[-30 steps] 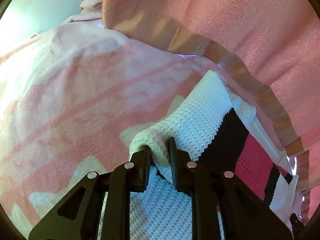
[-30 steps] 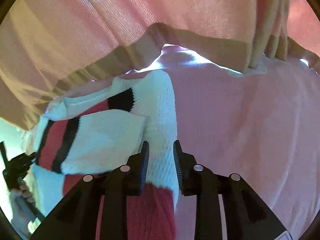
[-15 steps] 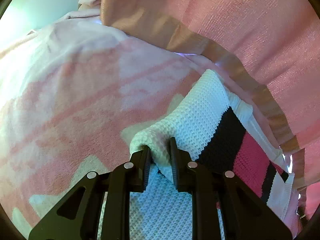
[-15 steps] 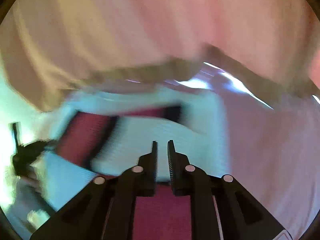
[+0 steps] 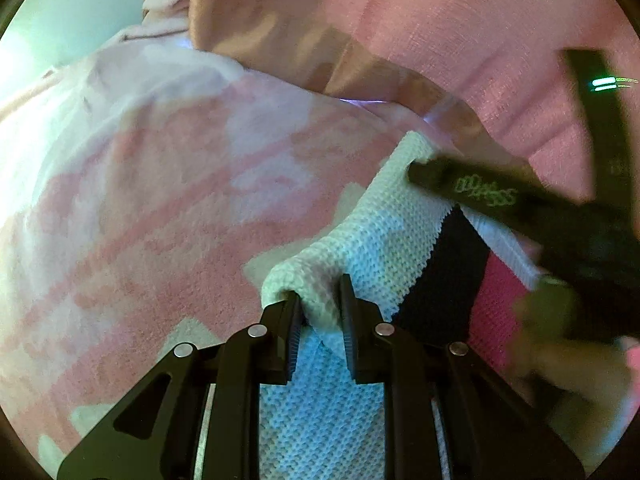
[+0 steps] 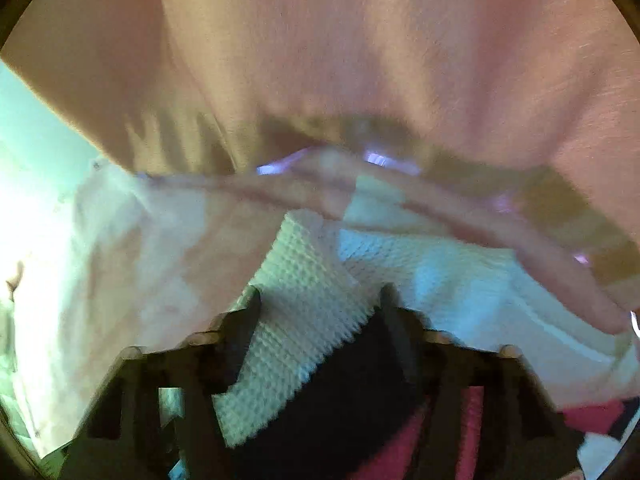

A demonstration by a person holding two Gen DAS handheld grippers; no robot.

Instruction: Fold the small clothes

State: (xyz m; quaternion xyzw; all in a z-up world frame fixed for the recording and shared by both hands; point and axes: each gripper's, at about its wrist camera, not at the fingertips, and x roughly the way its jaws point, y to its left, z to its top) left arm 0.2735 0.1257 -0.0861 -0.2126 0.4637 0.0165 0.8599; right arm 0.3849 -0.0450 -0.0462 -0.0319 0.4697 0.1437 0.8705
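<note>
Sweater (image 5: 384, 248), knit w/ white, black, pink stripes, lies on pink blanket (image 5: 160, 200). Left gripper (image 5: 320, 300) pinches its white fold; right gripper (image 6: 318, 300) is spread wide over it.

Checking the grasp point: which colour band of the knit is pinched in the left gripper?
The white band: a rolled fold of it sits between the left gripper fingers. The black band and pink band lie further right, untouched.

knit garment (image 5: 384, 240) on blanket (image 5: 160, 200), before curtain (image 5: 440, 32)
</note>
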